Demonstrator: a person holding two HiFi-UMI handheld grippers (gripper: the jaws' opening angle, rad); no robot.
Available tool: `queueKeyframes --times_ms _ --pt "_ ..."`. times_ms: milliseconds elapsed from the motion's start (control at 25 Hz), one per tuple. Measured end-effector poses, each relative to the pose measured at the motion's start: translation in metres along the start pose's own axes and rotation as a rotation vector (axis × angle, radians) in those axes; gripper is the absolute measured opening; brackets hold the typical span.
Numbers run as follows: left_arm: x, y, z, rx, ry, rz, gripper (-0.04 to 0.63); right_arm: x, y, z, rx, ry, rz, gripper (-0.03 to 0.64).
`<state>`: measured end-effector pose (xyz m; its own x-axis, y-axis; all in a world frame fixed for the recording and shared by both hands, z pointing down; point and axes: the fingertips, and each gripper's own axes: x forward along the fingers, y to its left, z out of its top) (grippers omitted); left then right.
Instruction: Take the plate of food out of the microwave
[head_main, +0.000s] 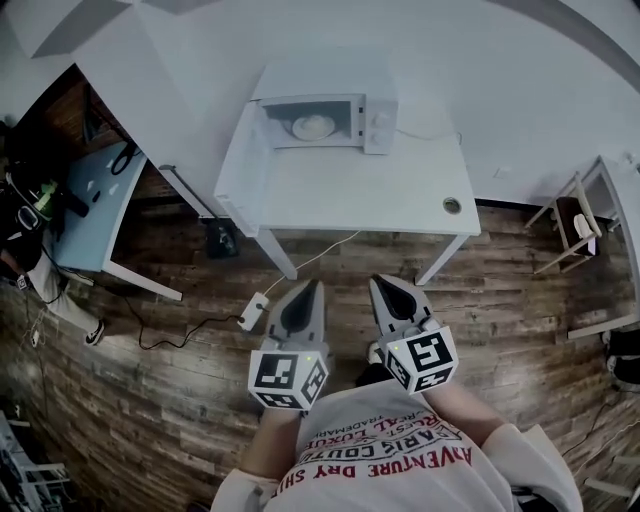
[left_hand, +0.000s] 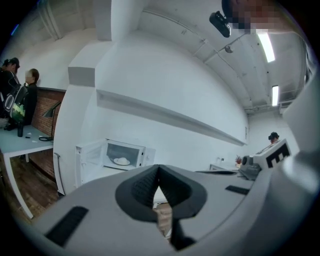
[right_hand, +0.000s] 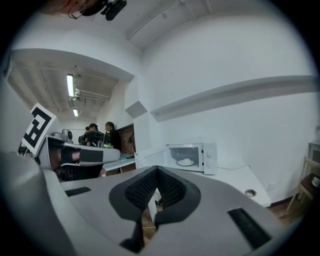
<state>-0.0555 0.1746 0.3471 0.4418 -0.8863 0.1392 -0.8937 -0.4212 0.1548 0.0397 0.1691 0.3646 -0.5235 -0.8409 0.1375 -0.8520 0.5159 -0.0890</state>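
Note:
A white microwave (head_main: 325, 122) stands at the back of a white table (head_main: 370, 195), and its door (head_main: 238, 165) is swung open to the left. Inside it lies a white plate of pale food (head_main: 313, 126). The plate also shows in the left gripper view (left_hand: 121, 161) and the right gripper view (right_hand: 185, 162). My left gripper (head_main: 312, 286) and right gripper (head_main: 381, 282) hang side by side over the wooden floor, short of the table's front edge and well away from the microwave. Both are shut with nothing between their jaws.
A power strip (head_main: 253, 310) and its cable lie on the floor by the table's front left leg. A blue-grey table (head_main: 95, 200) with people (head_main: 25, 225) beside it stands at the left. At the right is a wooden chair (head_main: 578, 222). A round cable hole (head_main: 452, 205) marks the table's right corner.

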Motion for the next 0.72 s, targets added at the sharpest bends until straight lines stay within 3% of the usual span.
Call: queueKeyframes --times_ms 200,320,400,720 --pt "0.074 0.014 0.022 -0.010 -0.031 0.043 0.007 0.049 -0.054 0.017 -0.028 0.003 0.052 0.003" --pt "0.115 0.018 0.026 -0.057 -0.043 0.042 0.008 0.071 -0.083 0.023 -0.053 0.004 0.075 0.003" --pt "0.141 0.019 0.025 -0.086 -0.035 0.041 0.007 0.083 -0.104 0.025 -0.054 0.007 0.076 0.003" --pt "0.206 0.031 0.018 -0.084 0.018 0.043 0.008 0.132 -0.153 0.020 -0.018 0.044 0.072 0.003"
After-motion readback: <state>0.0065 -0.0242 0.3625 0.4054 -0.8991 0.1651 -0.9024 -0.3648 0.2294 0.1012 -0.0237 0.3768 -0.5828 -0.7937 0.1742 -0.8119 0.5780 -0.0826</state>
